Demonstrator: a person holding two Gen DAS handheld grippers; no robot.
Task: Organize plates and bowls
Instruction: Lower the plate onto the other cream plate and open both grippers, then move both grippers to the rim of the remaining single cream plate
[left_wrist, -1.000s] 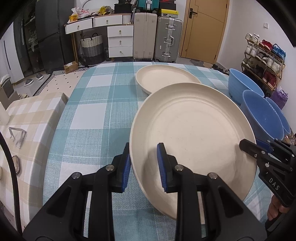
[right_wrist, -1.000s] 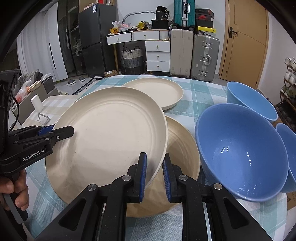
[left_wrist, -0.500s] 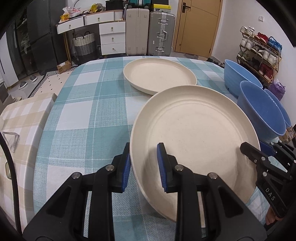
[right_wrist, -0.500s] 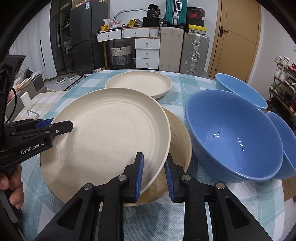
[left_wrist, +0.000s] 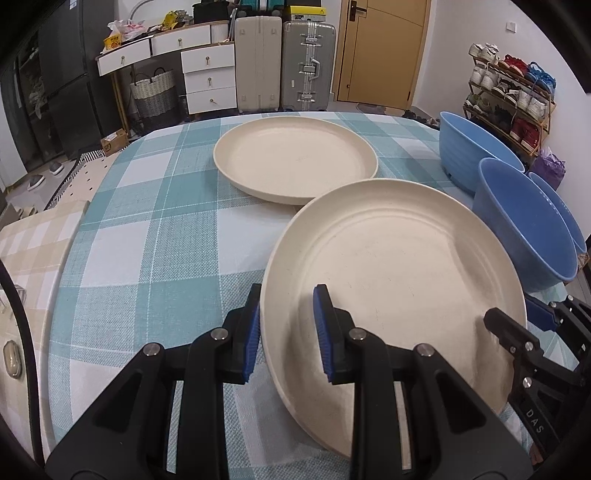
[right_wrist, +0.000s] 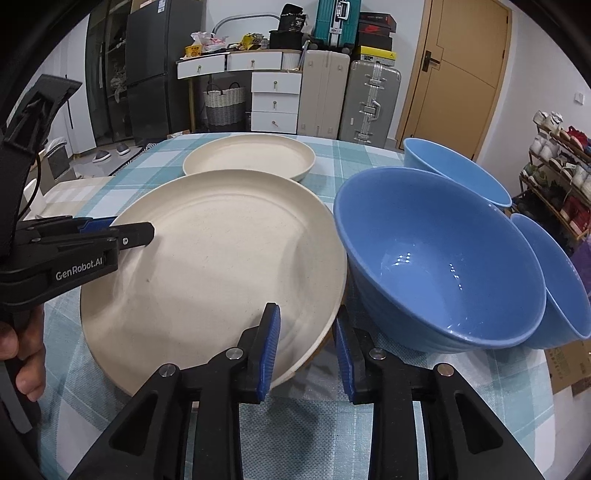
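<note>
Moved: since a second ago the big cream plate (right_wrist: 218, 273) sank lower and now hides nearly all of the plate under it; the right gripper's jaws have just been opening, with the plate's rim between them.
Left wrist view: the left gripper (left_wrist: 286, 328), low in the middle, pinches the big cream plate's (left_wrist: 395, 280) near rim. A second cream plate (left_wrist: 295, 157) lies in the upper middle on the checked tablecloth (left_wrist: 147, 236). Blue bowls (left_wrist: 524, 225) stand at the right edge.
Right wrist view: the right gripper (right_wrist: 306, 350) sits low in the middle, its fingers (right_wrist: 271, 350) a little apart around the rim; they may not be pressing it. The nearest blue bowl (right_wrist: 439, 258) is just right of the plate. A hand (right_wrist: 22, 354) shows at lower left.
</note>
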